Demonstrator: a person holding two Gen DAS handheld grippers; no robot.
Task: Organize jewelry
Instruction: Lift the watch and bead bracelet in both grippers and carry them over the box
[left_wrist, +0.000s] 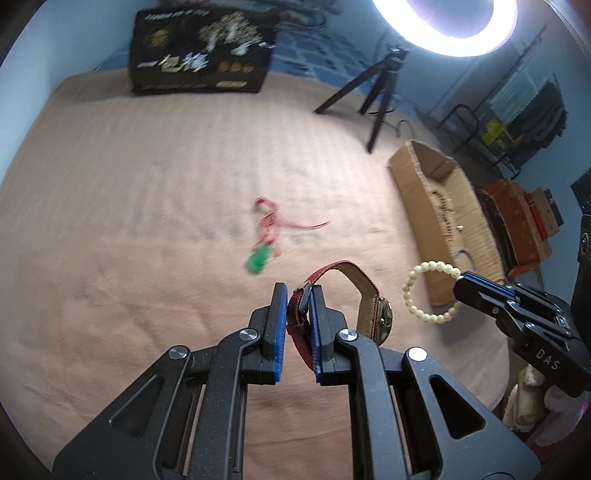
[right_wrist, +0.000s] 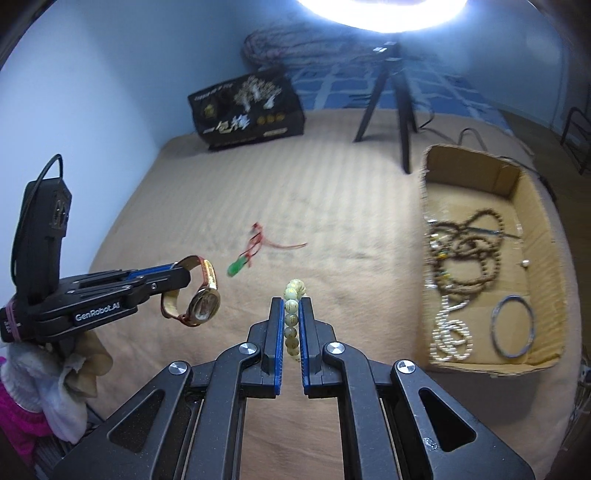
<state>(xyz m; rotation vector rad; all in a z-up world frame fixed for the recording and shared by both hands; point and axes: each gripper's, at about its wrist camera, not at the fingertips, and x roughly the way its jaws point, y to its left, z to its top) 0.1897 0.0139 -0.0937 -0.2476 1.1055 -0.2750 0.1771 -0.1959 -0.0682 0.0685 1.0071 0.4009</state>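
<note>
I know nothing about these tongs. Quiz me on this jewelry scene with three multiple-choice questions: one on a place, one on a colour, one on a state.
1. Where does the silver bangle lie?
A. in the cardboard box
B. on the blanket
C. on the tripod

2. What colour is the pendant on the red cord?
A. blue
B. green
C. white

3. What are the left tongs doing?
A. standing open
B. gripping a watch strap
C. gripping a bead bracelet

Answers: 1 A, it rests on the box floor. 2 B, it shows bright green. 3 B, the red strap sits pinched between the pads.

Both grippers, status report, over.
Left gripper shut on watch. Right gripper shut on bead bracelet. Green pendant on bed. Box unobstructed.
</note>
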